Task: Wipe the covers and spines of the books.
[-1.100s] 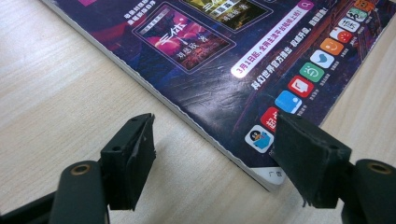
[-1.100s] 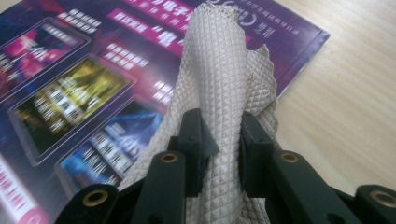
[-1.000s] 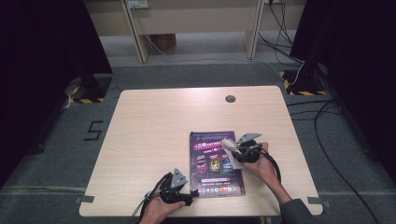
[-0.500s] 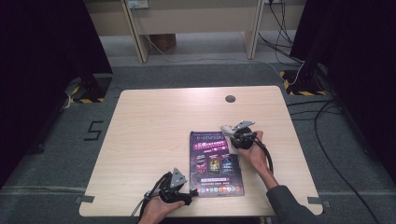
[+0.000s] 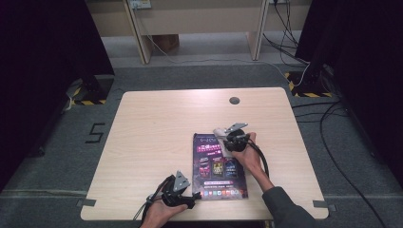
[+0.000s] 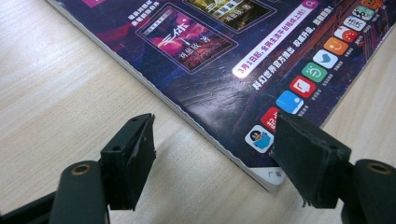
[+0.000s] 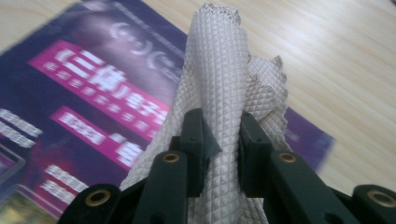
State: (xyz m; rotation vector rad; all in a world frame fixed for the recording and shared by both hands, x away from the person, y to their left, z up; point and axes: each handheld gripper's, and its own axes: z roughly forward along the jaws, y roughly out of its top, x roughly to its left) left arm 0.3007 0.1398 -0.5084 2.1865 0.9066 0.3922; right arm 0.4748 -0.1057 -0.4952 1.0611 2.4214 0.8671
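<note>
Between the right claw [image 7: 222, 140] jaws: cloth [image 7: 219, 84].

A magazine [image 5: 218, 165] lay on the table [image 5: 157, 128], right of centre near the front edge. The left gripper [image 5: 192, 198] sat at its near left corner, jaws straddling that corner. The right gripper [image 5: 219, 134] was over its far right part, a cloth [image 7: 219, 93] between its 2 jaws.

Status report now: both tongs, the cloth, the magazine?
Right tongs shut on white cloth, over magazine top. Left tongs open, astride its near corner. Nothing in the way.
</note>
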